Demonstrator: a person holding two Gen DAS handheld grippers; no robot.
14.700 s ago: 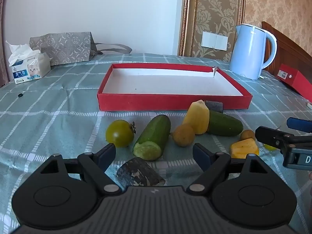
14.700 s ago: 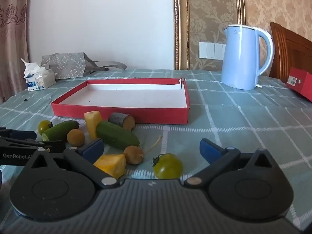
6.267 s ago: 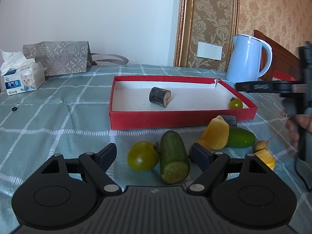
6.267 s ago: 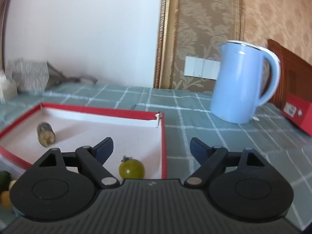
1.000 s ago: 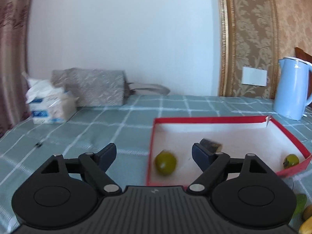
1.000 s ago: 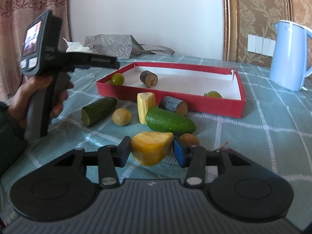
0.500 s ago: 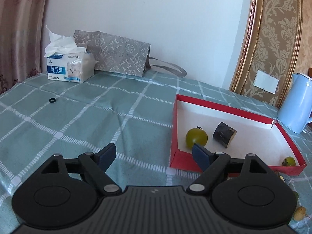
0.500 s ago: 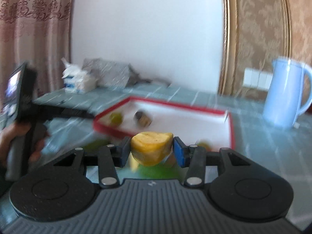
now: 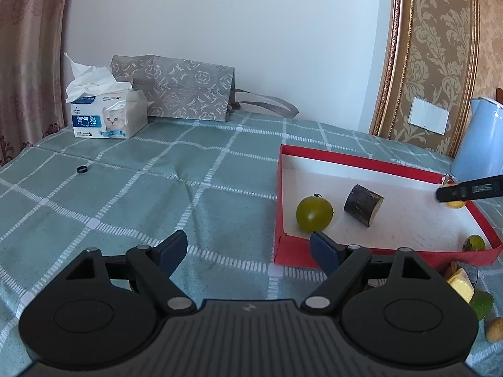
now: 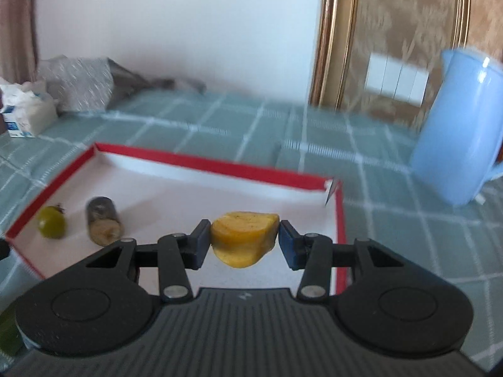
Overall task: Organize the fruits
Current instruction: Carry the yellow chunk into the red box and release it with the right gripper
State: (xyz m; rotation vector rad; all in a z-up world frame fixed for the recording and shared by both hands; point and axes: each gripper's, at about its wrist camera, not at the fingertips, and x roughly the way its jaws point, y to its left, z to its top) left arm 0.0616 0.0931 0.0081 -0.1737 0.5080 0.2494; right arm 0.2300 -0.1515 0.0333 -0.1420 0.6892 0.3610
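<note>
The right gripper [image 10: 244, 245] was squeezed shut on a yellow fruit chunk [image 10: 243, 237]. One blue pad pressed on each side of the chunk. The gripper held it up in the air over the red tray [image 10: 201, 163], above the white floor near the tray's right wall. This picture was blurry.

The left gripper [image 9: 248, 246] was wide open and had nothing in it. It hung over the green checked tabletop [image 9: 141, 188], just left of the tray's near left corner.

Inside the tray lay a round green fruit [image 9: 314, 214] close to the left wall. Just to its right was a short dark log piece [image 9: 363, 204], lying on its side. They sat near each other but did not touch. A smaller green fruit [image 9: 474, 242] sat in the tray's near right corner.

More food lay on the tabletop outside the tray, near its right end: a pale yellow piece [image 9: 460, 284], something green [image 9: 482, 303] and a small brown round fruit [image 9: 495, 330]. Only parts of them showed.

Far to the left stood a tissue box [image 9: 107, 116] and a grey paper bag [image 9: 185, 89]. A small black ring [image 9: 82, 169] lay on the cloth. A light blue kettle [image 10: 459, 128] stood far to the right of the tray.
</note>
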